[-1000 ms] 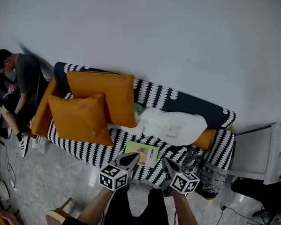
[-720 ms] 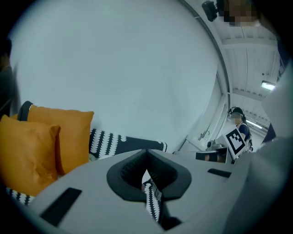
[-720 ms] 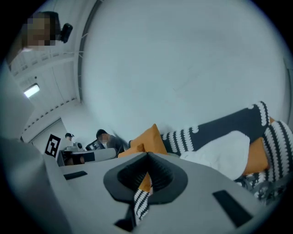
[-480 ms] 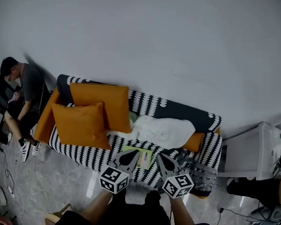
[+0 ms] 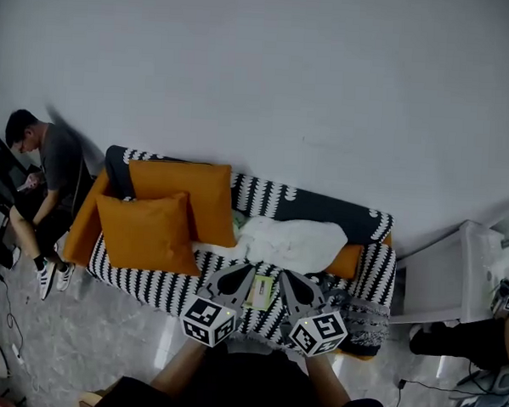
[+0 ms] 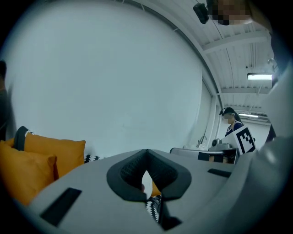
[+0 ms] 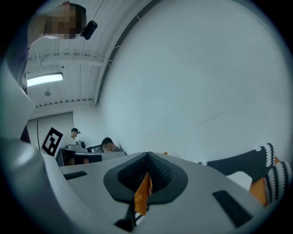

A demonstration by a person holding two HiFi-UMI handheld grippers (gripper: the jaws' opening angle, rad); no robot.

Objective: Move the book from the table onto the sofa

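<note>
Holds the left gripper (image 5: 244, 273) with jaws pressed together, nothing between them. Keeps the right gripper (image 5: 285, 278) likewise shut and empty. Points both over the front edge of the black-and-white sofa (image 5: 144, 278). Finds the book (image 5: 261, 291) flat on the sofa seat, seen between the two tips, held by neither. Adds two orange cushions (image 5: 155, 227) left, a white blanket (image 5: 291, 243) behind, grey floor (image 5: 77, 342), a bare white wall (image 5: 286, 81), and a seated person (image 5: 43, 170) far left.

No print can be read; the lettering on the book (image 5: 261, 292) is too small to make out
</note>
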